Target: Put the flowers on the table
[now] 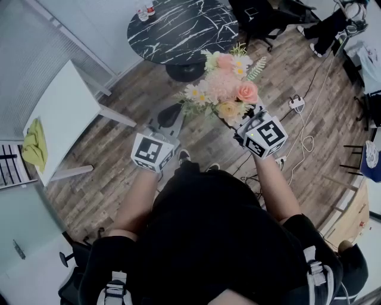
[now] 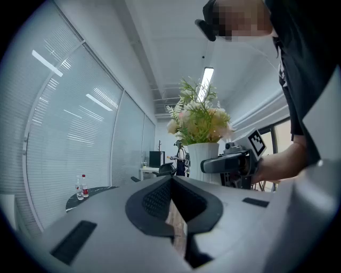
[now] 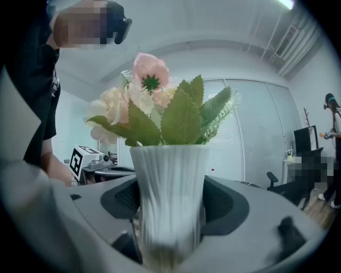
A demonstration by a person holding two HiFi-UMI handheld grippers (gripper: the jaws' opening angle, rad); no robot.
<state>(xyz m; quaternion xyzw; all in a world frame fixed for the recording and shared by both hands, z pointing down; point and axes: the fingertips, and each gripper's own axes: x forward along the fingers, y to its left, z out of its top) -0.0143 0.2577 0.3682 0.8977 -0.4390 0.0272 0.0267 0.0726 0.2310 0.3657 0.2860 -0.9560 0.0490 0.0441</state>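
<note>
We are standing on the wooden floor point(image 1: 113, 146) with the flowers point(image 1: 226, 86) carried in the air, so the task is only partly done: the bouquet is picked up but not yet set down. Our right gripper point(image 1: 245, 124) has its jaws spread wide around the white ribbed vase point(image 3: 169, 186). The right gripper view shows the vase upright between the pads, pressed on both sides, with pink and cream blooms and green leaves rising above it. Our left gripper point(image 2: 171, 184) carries nothing; its jaws are drawn together, with only a sliver of floor showing between them, and it hangs beside the right one at about the same height. In the head view the flowers sit out in front of us over bare floor, apart from any worktop. The round black marbled worktop point(image 1: 178, 27) lies ahead and a little to the left, with two small bottles point(image 1: 146, 10) near its far edge, and much of its surface looks free. A white worktop point(image 1: 62, 113) stands further off to the left with a yellow-green cloth point(image 1: 34, 145) on it. We cannot tell which of the two is meant, though we judge the black one the likelier, since it lies nearest the flowers. What remains is to walk the vase over, lower it upright onto the surface, open the right jaws and draw back without tipping it.
</note>
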